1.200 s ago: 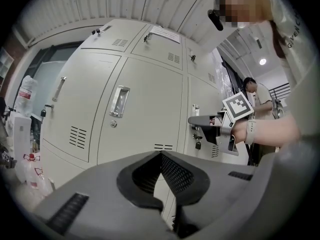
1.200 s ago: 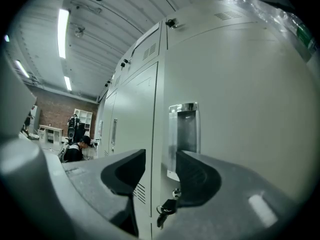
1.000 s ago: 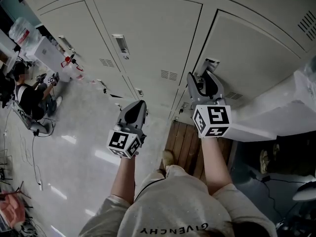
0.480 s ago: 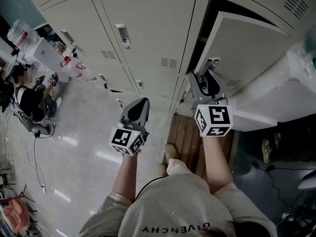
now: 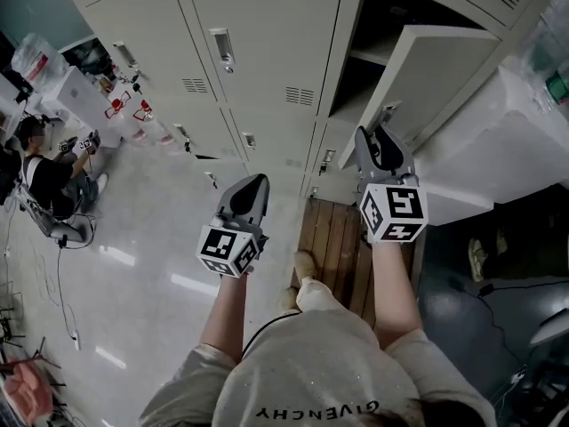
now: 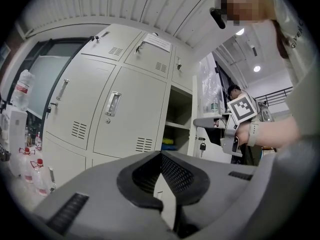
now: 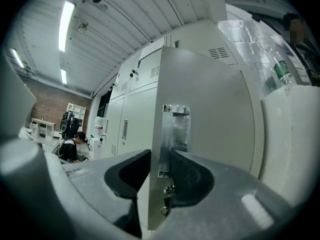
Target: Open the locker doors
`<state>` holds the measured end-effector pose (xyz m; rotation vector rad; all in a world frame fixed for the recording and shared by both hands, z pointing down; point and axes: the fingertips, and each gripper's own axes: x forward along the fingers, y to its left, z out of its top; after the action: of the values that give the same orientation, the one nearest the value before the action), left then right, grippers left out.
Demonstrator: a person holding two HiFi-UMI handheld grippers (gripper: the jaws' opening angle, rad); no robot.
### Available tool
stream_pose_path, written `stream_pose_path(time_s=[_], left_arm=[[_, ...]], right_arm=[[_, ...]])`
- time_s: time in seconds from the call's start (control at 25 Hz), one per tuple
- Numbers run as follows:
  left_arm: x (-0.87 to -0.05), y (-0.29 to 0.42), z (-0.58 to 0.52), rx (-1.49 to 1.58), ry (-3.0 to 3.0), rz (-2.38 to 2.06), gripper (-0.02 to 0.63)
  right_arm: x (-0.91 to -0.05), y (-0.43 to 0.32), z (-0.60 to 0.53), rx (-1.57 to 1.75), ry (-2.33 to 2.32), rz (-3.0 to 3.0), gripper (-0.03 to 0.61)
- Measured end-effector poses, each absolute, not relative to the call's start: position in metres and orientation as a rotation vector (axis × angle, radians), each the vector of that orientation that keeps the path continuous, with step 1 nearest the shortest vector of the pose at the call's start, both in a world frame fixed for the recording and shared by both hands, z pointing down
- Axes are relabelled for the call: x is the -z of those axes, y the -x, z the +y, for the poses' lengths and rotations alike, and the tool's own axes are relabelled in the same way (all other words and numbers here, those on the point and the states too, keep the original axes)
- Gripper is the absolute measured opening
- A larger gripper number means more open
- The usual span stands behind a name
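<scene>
**Inspector:** Head view first. Shows the pale grey metal locker door [image 5: 440,65] at upper right swung well out. Differs plainly from a second back: flush then, ajar midway, wide now. Exposes a dark compartment [image 5: 391,12] behind it.

**Reviewer:** And the right-hand gripper [image 5: 382,136]?

**Inspector:** Sits at that door's free edge, by the handle. Appears drawn back a little toward the body, along with the door.

**Reviewer:** The left-hand gripper [image 5: 253,189]?

**Inspector:** Hangs clear of the lockers, above the pale glossy floor [image 5: 151,265], just left of the brown slatted wooden board [image 5: 333,247]. Touches nothing. Keeps much the same place as a second back.

**Reviewer:** Left gripper view?

**Inspector:** Confirms it: jaws pressed together at the tips, nothing between them. Looks across at the closed neighbouring door [image 6: 132,129] and, beyond it, into the opened compartment.

**Reviewer:** Right gripper view?

**Inspector:** Puts the open door's edge squarely between the jaws, with the bright metal handle plate [image 7: 175,134] just above the pads. Jaws closing, the pads seemingly against both faces of the sheet already.

**Reviewer:** Meaning for the task?

**Inspector:** Counts as one door open, by my reading. Suggests a firmer hold being taken, perhaps to swing it wider, though nothing visible settles that. Leaves the neighbouring doors shut, so more remaining. Worth noting one risk: a thin sheet edge, liable to slip from the pads under an off-line pull.
</scene>
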<state>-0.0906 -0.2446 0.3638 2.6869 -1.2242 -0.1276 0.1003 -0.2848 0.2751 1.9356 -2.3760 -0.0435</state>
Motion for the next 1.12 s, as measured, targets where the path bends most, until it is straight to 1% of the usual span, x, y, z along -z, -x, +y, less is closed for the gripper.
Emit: stream_pose_path(time_s=[0.96,1.12], left_arm=[[-0.355,0.072,-0.198,0.132,-2.751,-1.130,-0.002],[-0.356,0.070,-0.191,0.132,-2.755,-1.117,-0.002]], right_arm=[[-0.273,-0.142,-0.200,0.100,-1.984,-2.342,0.126],[-0.273,-0.152,-0.182,0.130,-2.009,-2.301,0.107]])
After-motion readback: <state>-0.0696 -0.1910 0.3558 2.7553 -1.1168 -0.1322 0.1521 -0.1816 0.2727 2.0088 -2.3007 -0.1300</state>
